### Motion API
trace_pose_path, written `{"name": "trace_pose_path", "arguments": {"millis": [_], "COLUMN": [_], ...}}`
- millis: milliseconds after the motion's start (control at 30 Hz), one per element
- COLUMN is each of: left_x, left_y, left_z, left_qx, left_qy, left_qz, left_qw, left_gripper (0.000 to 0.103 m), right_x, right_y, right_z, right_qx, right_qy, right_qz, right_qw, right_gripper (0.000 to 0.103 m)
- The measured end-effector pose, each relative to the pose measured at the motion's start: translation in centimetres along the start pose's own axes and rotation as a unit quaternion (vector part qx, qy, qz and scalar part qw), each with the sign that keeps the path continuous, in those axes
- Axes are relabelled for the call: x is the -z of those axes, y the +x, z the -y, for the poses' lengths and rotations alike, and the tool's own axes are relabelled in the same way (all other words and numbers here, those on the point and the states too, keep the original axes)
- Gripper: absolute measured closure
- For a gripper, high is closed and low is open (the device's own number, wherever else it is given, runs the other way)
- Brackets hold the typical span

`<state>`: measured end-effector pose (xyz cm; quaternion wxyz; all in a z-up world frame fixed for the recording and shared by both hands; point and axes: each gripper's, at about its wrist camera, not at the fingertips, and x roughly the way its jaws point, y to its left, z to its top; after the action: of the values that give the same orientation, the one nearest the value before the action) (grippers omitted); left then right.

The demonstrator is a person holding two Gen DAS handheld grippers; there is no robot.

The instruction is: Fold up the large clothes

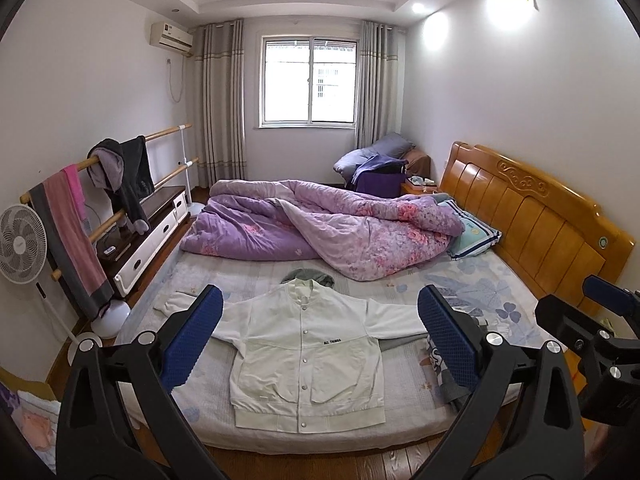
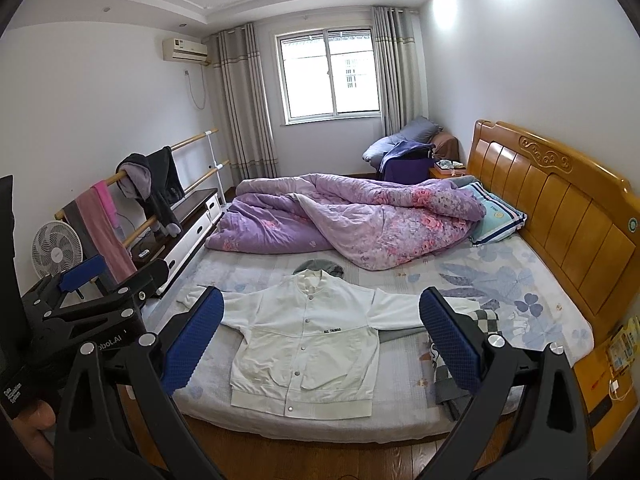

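Observation:
A white snap-button jacket [image 1: 306,348] lies flat, front up, on the near part of the bed, sleeves spread to both sides; it also shows in the right wrist view [image 2: 306,346]. My left gripper [image 1: 320,332] is open and empty, held above the bed's near edge with the jacket between its blue pads. My right gripper [image 2: 320,332] is open and empty, likewise facing the jacket. The right gripper shows at the right of the left wrist view [image 1: 600,320]; the left gripper shows at the left of the right wrist view [image 2: 92,292].
A crumpled purple floral quilt [image 1: 320,228] covers the far half of the bed [image 1: 500,292]. A grey garment [image 1: 308,276] lies behind the jacket collar. Folded patterned cloth [image 2: 452,368] lies by the right sleeve. A wooden headboard [image 1: 532,208] stands right, a clothes rail [image 1: 112,184] and fan [image 1: 20,244] left.

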<state>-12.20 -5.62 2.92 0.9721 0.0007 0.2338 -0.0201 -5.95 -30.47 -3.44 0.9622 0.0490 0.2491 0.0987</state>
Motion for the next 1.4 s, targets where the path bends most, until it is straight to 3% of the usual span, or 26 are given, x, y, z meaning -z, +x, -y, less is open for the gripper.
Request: {"name": "trace_pose_path", "arguments": {"millis": [1400], "left_x": [-0.2], "left_y": [0.5], "left_z": [0.8], "left_qx": [0.013], "left_qy": [0.002], "left_qz": [0.008], "left_qw": [0.9999], "left_gripper": [0.005], "right_x": [0.6], "right_y": [0.0], "right_z": [-1.1], "right_qx": [0.011], "right_qy": [0.004], "right_qz": [-0.003], "right_qw": [1.0], "right_gripper": [0.008]}}
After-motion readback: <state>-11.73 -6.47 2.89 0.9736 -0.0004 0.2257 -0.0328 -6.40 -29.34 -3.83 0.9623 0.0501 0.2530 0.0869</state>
